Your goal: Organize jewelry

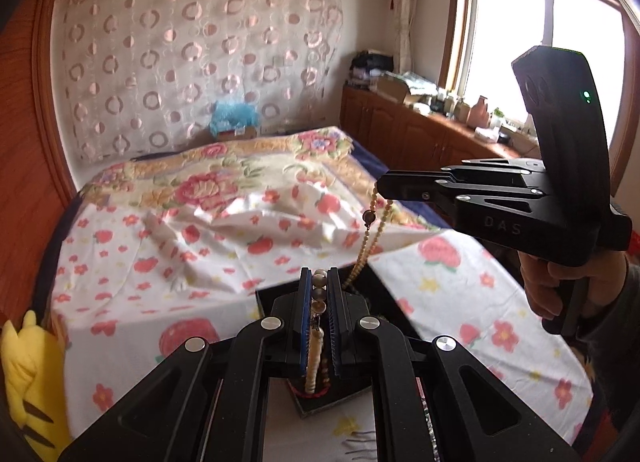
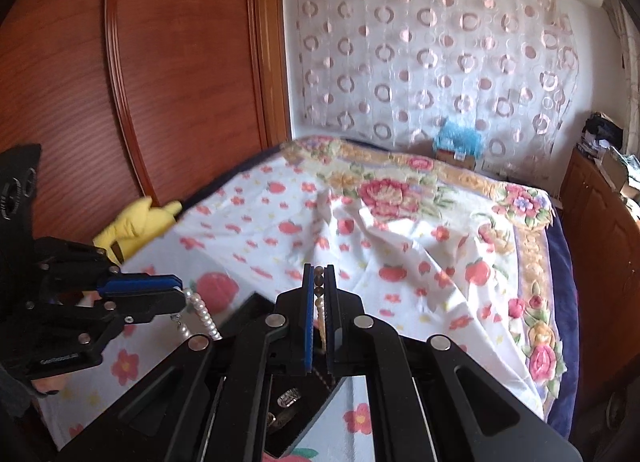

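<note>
Pearl necklace of white round beads (image 2: pixel 200 312) hangs at the left of the right wrist view, pinched in the left gripper (image 2: pixel 181 290), whose blue-padded jaws are clenched on the strand. Its free end drops toward the corner of a flat black jewelry tray (image 2: pixel 248 306). The tray lies on a white bedsheet printed with red flowers and fruit (image 2: pixel 420 294). Behind the left gripper, a yellow plush toy (image 2: pixel 136 225) leans against a reddish wooden panel (image 2: pixel 60 61).

In the middle of that view the right gripper (image 2: pixel 319 274) is clenched too. A few brown beads show between its pads, and a thin cream strand runs down from them over the tray. Small metal rings (image 2: pixel 289 398) lie in the tray below the jaws.

The left wrist view shows the same pair from the other side. At its centre, pearls sit pressed between the left gripper's pads, directly above the tray. A red cord bracelet (image 1: pixel 316 393) rests in the tray. To the right, the long necklace of small cream beads (image 1: pixel 366 250), with one dark brown round bead (image 1: pixel 368 217), hangs from the right gripper's closed tips down to the tray's far edge. Whether it touches the tray there cannot be told. At the far right a person's hand (image 1: pixel 552 286) grips the right gripper's handle.
</note>
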Available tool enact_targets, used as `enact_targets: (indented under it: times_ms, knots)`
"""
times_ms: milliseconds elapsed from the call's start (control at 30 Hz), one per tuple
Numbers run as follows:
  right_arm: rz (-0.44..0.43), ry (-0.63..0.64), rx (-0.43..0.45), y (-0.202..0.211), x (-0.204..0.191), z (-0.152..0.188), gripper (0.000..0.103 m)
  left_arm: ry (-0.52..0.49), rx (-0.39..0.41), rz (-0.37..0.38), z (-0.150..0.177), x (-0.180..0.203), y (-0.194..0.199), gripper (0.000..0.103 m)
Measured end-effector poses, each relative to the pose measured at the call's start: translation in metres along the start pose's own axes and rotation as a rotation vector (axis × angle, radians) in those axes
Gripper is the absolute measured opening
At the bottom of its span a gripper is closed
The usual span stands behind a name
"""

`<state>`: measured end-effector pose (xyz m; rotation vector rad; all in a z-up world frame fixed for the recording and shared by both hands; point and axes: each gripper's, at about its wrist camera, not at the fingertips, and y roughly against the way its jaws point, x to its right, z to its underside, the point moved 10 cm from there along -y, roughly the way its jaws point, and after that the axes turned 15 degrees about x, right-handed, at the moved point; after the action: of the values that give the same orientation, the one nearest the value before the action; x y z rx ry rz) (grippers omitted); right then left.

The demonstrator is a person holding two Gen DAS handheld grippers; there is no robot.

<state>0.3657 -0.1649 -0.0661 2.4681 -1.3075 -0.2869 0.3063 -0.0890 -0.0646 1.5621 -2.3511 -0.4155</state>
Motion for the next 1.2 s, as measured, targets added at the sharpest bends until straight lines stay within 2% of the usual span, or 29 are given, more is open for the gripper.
enact_targets:
  times_ms: [100, 167, 200, 367, 500, 700, 900, 1067, 1200]
  knots:
    - [0.009, 0.000, -0.024, -0.007, 0.000, 0.010, 0.006, 0.013, -0.019, -0.006, 0.012, -0.003, -0.001, 0.011]
    - [0.007, -0.013, -0.040, -0.010, 0.000, 0.016, 0.006, 0.013, -0.018, -0.012, 0.015, -0.004, 0.003, 0.028]
    - [0.007, -0.016, -0.045, -0.010, 0.000, 0.018, 0.006, 0.012, -0.015, -0.016, 0.016, -0.005, 0.006, 0.030]
    - [0.027, -0.025, -0.045, 0.001, 0.001, 0.025, 0.008, 0.009, -0.012, -0.029, 0.027, -0.005, 0.026, 0.033]
    - [0.034, -0.029, -0.035, 0.019, -0.001, 0.032, 0.022, 0.017, -0.013, -0.037, 0.040, -0.005, 0.043, 0.037]
    - [0.035, -0.050, -0.042, 0.056, -0.013, 0.065, 0.022, 0.019, -0.025, -0.049, 0.059, -0.003, 0.063, 0.038]
    - [0.023, -0.060, -0.089, 0.090, -0.028, 0.109, 0.022, -0.012, -0.031, -0.069, 0.080, 0.007, 0.080, 0.040]
    - [0.011, -0.068, -0.138, 0.107, -0.045, 0.147, 0.022, -0.012, -0.047, -0.067, 0.098, 0.016, 0.092, 0.060]
    - [-0.002, -0.084, -0.167, 0.117, -0.058, 0.174, 0.022, 0.003, -0.073, -0.069, 0.114, 0.016, 0.099, 0.067]
